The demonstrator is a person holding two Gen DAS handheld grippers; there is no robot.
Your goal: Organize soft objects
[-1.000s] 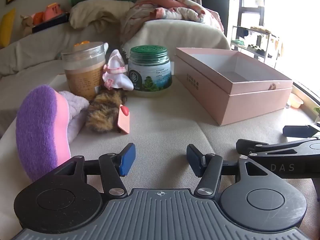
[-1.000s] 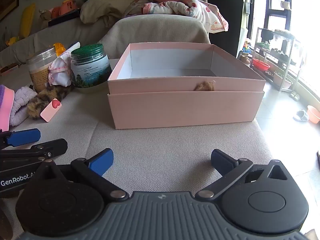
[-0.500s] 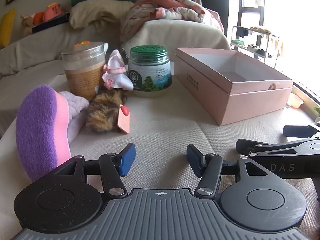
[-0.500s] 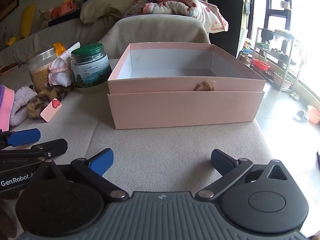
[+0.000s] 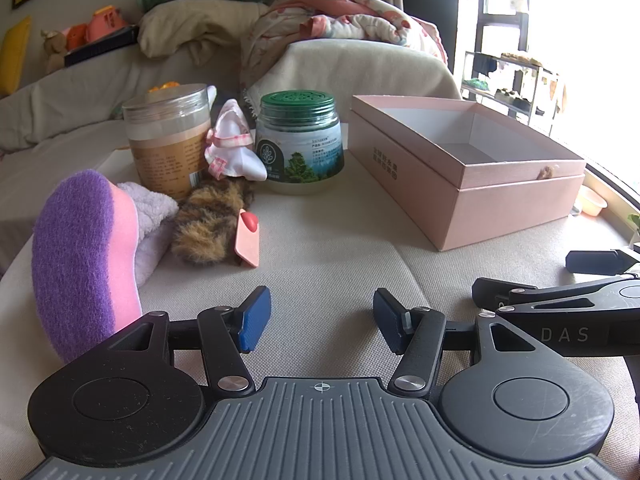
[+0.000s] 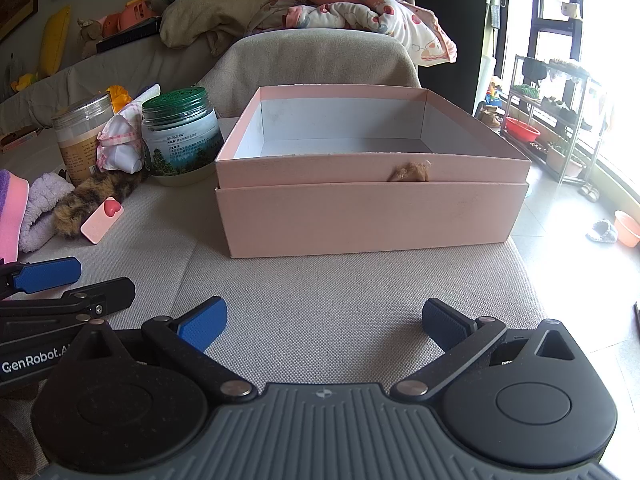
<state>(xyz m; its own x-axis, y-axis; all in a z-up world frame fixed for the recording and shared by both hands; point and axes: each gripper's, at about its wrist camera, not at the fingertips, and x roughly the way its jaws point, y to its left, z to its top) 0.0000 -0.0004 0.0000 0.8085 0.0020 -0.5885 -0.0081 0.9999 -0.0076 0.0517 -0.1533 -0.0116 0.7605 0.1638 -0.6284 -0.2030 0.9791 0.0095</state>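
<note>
An open, empty pink box (image 5: pixel 472 184) (image 6: pixel 372 216) stands on the beige cloth surface. To its left lie soft things: a purple and pink sponge (image 5: pixel 80 252), a lilac fluffy cloth (image 5: pixel 152 220), a brown furry toy (image 5: pixel 208 224) with a pink heart tag (image 5: pixel 248 240), and a white cloth pouch (image 5: pixel 232 148). My left gripper (image 5: pixel 320 320) is open and empty, low over the cloth, short of the furry toy. My right gripper (image 6: pixel 320 328) is open and empty in front of the box.
A clear jar of tan powder (image 5: pixel 168 140) and a green-lidded jar (image 5: pixel 300 140) stand behind the soft things. A sofa with pillows and a blanket (image 6: pixel 320 12) lies behind. The cloth surface ends at the right, with floor and a shelf rack (image 6: pixel 560 120) beyond.
</note>
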